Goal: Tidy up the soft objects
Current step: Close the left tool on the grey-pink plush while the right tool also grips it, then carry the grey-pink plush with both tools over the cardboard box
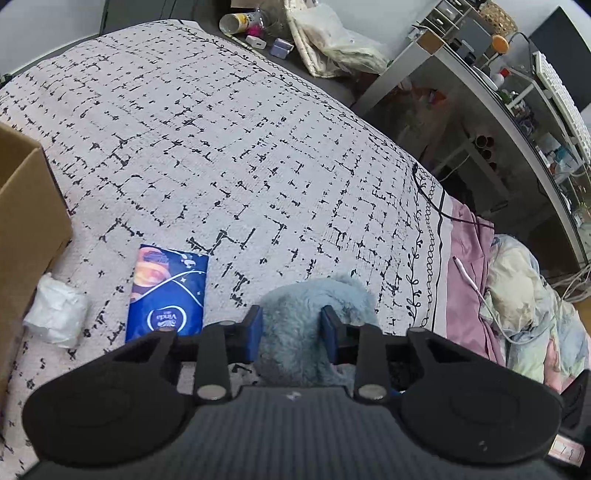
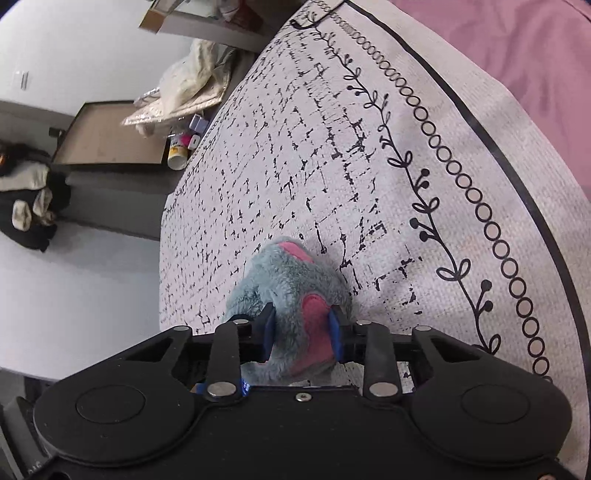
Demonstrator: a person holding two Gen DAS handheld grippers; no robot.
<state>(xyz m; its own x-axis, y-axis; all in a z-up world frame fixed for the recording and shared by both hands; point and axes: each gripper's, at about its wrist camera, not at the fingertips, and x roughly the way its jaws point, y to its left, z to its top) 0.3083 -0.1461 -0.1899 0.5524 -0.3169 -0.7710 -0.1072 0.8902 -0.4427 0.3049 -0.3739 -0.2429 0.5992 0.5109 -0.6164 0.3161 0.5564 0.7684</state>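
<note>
Plush toy [image 1: 295,328], grey-blue and shaggy, sits on the patterned blanket [image 1: 221,147] right at your fingertips, and you have both tools on it. Your left gripper [image 1: 291,332] has its blue pads [image 1: 255,332] pressed into the fur on either side, so that the pile bulges up between them; the jaws are clenched on the toy. Your right gripper [image 2: 303,332] grasps the same plush toy [image 2: 291,280] at a part with a pink patch [image 2: 314,325], its pads [image 2: 335,332] sunk into the fur on both sides. A second pink patch [image 2: 295,251] shows on the toy's far end, which lies on the blanket [image 2: 332,147].

Just to the left of your left gripper, a blue tissue pack [image 1: 166,291] lies flat on the blanket, near the toy but not touching it. Further left, a crumpled white wad [image 1: 55,314] rests beside the wall of a cardboard box [image 1: 29,214] at the edge of the view.

To the right, past the blanket's border of loops and leaves, you can see pink bedding [image 1: 469,288] and a heap of pale bedclothes [image 1: 528,306] with a white cable [image 1: 476,284] across them.

Beyond the far edge of the blanket there are a tipped jar [image 1: 236,22], small boxes [image 1: 280,46] and a quilted cloth bag [image 1: 328,40]. A grey desk [image 1: 461,85] with clutter runs along the right.
</note>
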